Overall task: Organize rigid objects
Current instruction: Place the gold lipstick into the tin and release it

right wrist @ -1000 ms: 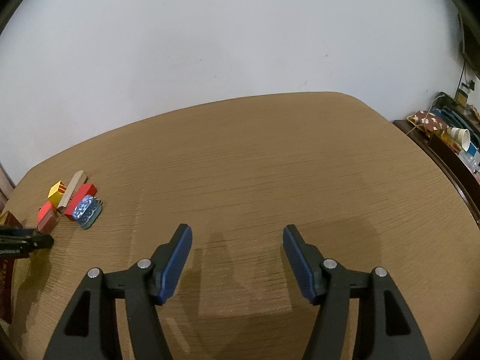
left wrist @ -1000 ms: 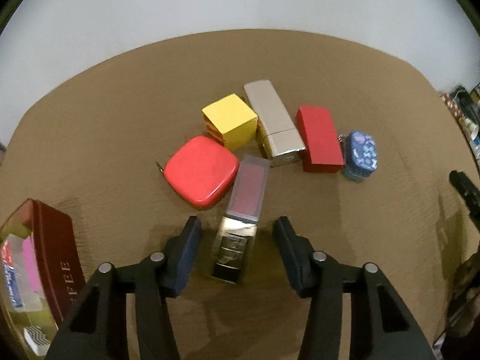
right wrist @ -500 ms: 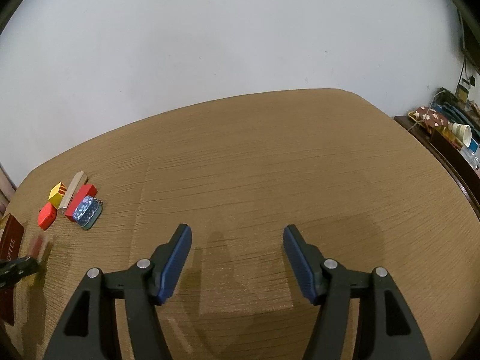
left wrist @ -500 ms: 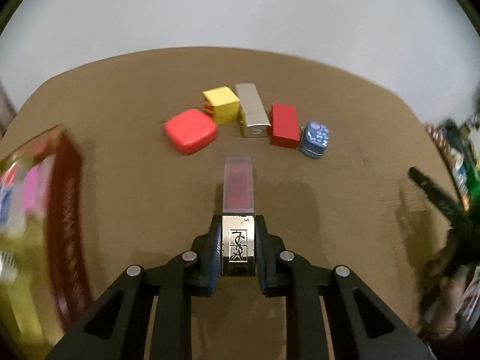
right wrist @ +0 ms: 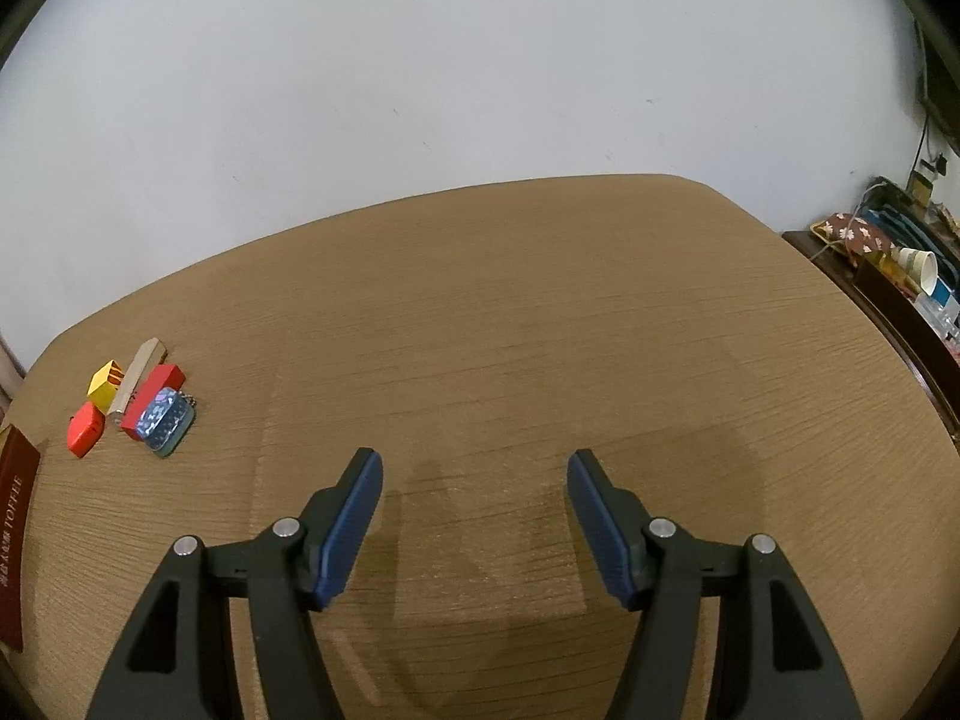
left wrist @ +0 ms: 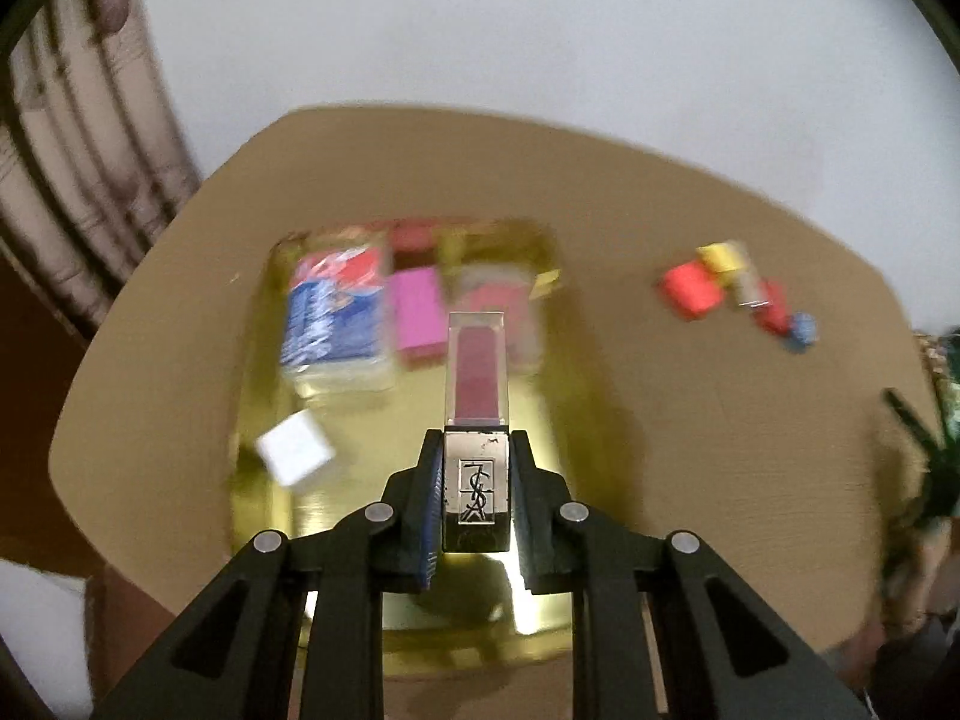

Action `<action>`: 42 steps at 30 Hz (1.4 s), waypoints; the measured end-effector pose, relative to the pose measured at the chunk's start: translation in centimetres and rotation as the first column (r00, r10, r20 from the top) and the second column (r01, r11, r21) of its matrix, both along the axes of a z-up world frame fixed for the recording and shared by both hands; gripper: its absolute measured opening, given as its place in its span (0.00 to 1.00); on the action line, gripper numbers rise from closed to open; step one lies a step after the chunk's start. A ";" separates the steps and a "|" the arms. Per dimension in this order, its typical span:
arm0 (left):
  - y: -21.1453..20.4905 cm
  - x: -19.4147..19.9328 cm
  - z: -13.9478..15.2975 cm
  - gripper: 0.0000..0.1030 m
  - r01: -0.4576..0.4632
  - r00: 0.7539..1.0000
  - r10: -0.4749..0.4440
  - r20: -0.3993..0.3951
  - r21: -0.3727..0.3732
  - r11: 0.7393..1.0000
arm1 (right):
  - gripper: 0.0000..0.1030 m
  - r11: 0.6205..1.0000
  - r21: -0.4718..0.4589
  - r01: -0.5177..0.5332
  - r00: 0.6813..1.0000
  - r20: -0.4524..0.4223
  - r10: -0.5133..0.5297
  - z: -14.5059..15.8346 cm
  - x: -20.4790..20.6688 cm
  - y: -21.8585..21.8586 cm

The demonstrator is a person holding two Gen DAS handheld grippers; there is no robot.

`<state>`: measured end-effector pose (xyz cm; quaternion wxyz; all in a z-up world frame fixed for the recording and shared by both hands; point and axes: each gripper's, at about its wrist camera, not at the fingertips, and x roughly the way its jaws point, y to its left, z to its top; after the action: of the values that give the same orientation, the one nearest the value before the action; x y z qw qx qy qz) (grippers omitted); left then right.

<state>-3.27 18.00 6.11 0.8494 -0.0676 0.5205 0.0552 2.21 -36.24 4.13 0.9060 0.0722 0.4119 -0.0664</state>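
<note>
A pale wall [right wrist: 480, 60] fills the upper half of both views. Below it a brown wood-grain table [right wrist: 510, 348] spans each frame from edge to edge. In the left wrist view a striped curtain [left wrist: 78, 138] hangs at the upper left. In the right wrist view a dark sideboard [right wrist: 882, 300] runs down the right edge, crowded with cloth, cables and a paper cup [right wrist: 918, 267].

At the centre of the left wrist view sits a gold tin [left wrist: 558, 396], open, with a blue and red packet [left wrist: 336, 312], a pink block [left wrist: 414, 312] and a white cube [left wrist: 297, 456] inside; all are smeared by motion blur, and a further pink item beyond them is too smeared to name. The tin's dark red lid [right wrist: 15, 540] lies at the left edge of the right wrist view, cut off by the frame.

The left gripper [left wrist: 477, 492], at lower centre, is clamped on the metal cap of a lip gloss tube [left wrist: 477, 378], whose clear, dark red body juts up-frame over the tin.

The right gripper [right wrist: 474, 516] hangs above bare table with its blue pads spread and nothing between them.

A small cluster lies at mid left in the right wrist view: a red box [right wrist: 150, 402], a beige bar [right wrist: 135, 381], a yellow cube [right wrist: 107, 384], a red rounded case [right wrist: 85, 429] and a blue patterned tin [right wrist: 165, 429], packed close. In the left wrist view the same cluster is only blurred colours at the upper right.
</note>
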 end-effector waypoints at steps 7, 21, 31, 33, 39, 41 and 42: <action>2.7 0.4 -3.9 0.17 -0.039 0.997 0.040 -0.067 0.008 0.999 | 0.64 1.000 -0.004 0.005 1.000 -0.006 -0.005 -0.2 0.0 0.2; 2.4 -1.3 -2.0 0.46 -0.068 0.998 0.068 0.008 0.030 0.997 | 0.65 1.000 -0.005 0.010 1.000 -0.010 -0.010 -0.3 0.0 0.2; -5.8 -11.3 4.8 0.90 -0.067 0.942 0.049 0.331 0.045 0.997 | 0.65 0.999 -0.025 -0.040 0.998 -0.051 0.039 -0.8 0.4 1.2; -7.2 -13.2 4.4 0.91 -0.049 0.937 0.043 0.347 0.009 0.999 | 0.65 0.993 0.009 -0.117 0.992 -0.047 0.117 -0.7 0.4 1.6; -8.8 -16.9 0.5 0.91 -0.035 0.948 0.029 0.316 0.012 0.999 | 0.65 0.884 -0.001 -0.467 0.884 -0.013 0.467 1.8 1.2 6.3; -8.5 -17.2 -1.1 0.91 -0.029 0.962 0.037 0.271 -0.034 0.999 | 0.65 0.814 -0.093 -0.573 0.819 -0.060 0.570 2.3 2.1 8.9; -8.2 -17.5 -1.7 0.91 -0.039 0.966 0.055 0.253 -0.068 0.997 | 0.65 0.782 -0.121 -0.612 0.791 -0.083 0.606 2.3 2.5 9.9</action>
<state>-20.73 9.81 4.36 0.9051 -0.1131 0.4069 0.0496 4.76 -26.39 6.40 0.8732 -0.1303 0.4253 0.1990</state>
